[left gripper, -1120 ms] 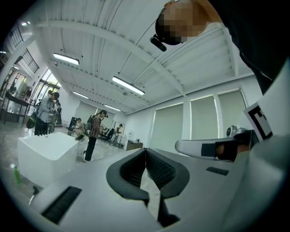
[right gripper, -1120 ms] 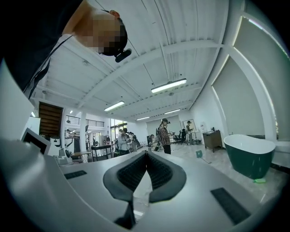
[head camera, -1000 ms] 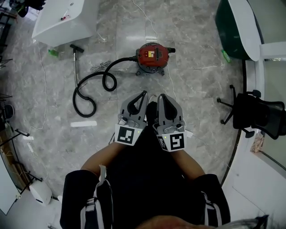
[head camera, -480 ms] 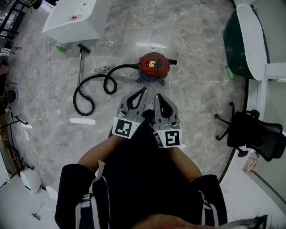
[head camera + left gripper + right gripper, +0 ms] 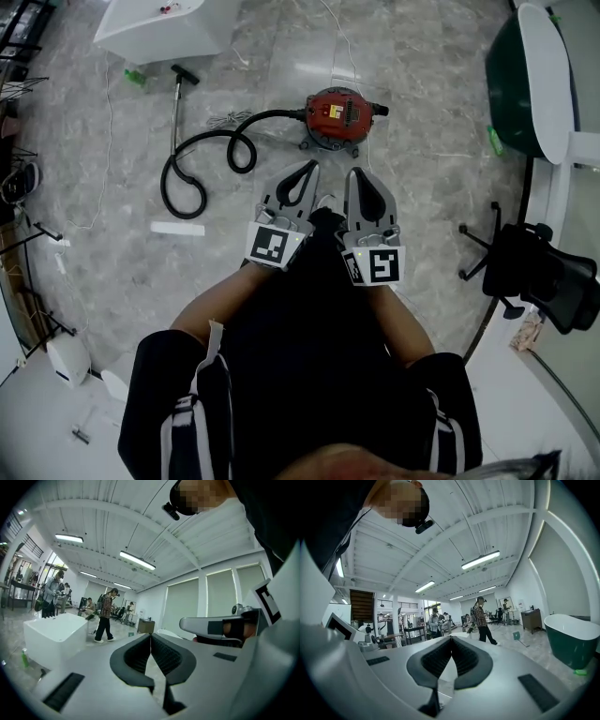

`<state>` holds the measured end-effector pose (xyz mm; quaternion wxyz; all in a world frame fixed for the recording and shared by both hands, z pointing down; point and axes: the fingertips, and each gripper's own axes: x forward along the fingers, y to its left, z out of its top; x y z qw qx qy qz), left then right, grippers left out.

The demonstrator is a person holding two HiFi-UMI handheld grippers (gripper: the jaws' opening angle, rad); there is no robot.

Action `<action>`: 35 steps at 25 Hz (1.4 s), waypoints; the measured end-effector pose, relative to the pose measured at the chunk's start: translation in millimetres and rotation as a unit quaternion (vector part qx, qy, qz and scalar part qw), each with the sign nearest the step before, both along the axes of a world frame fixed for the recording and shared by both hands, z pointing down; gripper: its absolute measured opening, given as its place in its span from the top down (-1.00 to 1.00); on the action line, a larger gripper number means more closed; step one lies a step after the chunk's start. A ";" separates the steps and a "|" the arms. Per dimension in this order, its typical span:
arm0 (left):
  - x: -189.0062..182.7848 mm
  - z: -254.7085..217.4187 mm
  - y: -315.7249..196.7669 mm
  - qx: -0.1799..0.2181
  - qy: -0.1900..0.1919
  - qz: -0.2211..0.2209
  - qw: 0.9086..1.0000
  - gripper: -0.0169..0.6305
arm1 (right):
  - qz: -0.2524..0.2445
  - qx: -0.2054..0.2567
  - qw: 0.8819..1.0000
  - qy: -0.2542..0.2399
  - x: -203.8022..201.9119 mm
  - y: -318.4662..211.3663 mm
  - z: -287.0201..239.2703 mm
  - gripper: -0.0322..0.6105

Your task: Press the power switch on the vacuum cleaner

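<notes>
A red canister vacuum cleaner [image 5: 339, 115] stands on the grey marble floor in the head view, with a yellow-and-white panel on its top. Its black hose [image 5: 202, 159] loops away to the left and ends in a wand with a floor nozzle [image 5: 178, 89]. My left gripper [image 5: 312, 166] and right gripper [image 5: 353, 172] are held side by side in front of the person's body, below the vacuum and apart from it. Both are shut with nothing between the jaws. The two gripper views point up across the room; the left gripper [image 5: 150, 636] and right gripper [image 5: 451, 639] show tips closed together.
A white tub-like unit [image 5: 169, 28] sits at the top left, a dark green tub [image 5: 525, 84] at the top right, and a black office chair [image 5: 539, 267] at the right. Thin cables [image 5: 98, 178] run over the floor. People stand far across the room [image 5: 106, 616].
The view has shifted: the vacuum now lies higher and a bit further right in the head view. Both grippers stay shut and side by side, slightly nearer the vacuum.
</notes>
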<state>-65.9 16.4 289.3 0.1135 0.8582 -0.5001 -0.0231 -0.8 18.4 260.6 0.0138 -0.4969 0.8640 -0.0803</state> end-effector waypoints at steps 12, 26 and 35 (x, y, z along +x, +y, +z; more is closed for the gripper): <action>-5.4 58.0 -33.3 -0.074 -0.003 0.004 0.997 0.89 | 0.023 0.003 1.000 0.010 7.5 -13.6 15.2 0.84; 49.0 195.4 -130.3 -0.202 -0.062 0.044 0.976 0.89 | -0.005 -0.032 0.999 -0.010 41.0 -57.2 47.1 0.84; 66.4 305.9 -176.7 -0.209 -0.162 0.116 0.957 0.89 | -0.016 -0.038 0.999 0.012 52.8 -99.6 85.2 0.84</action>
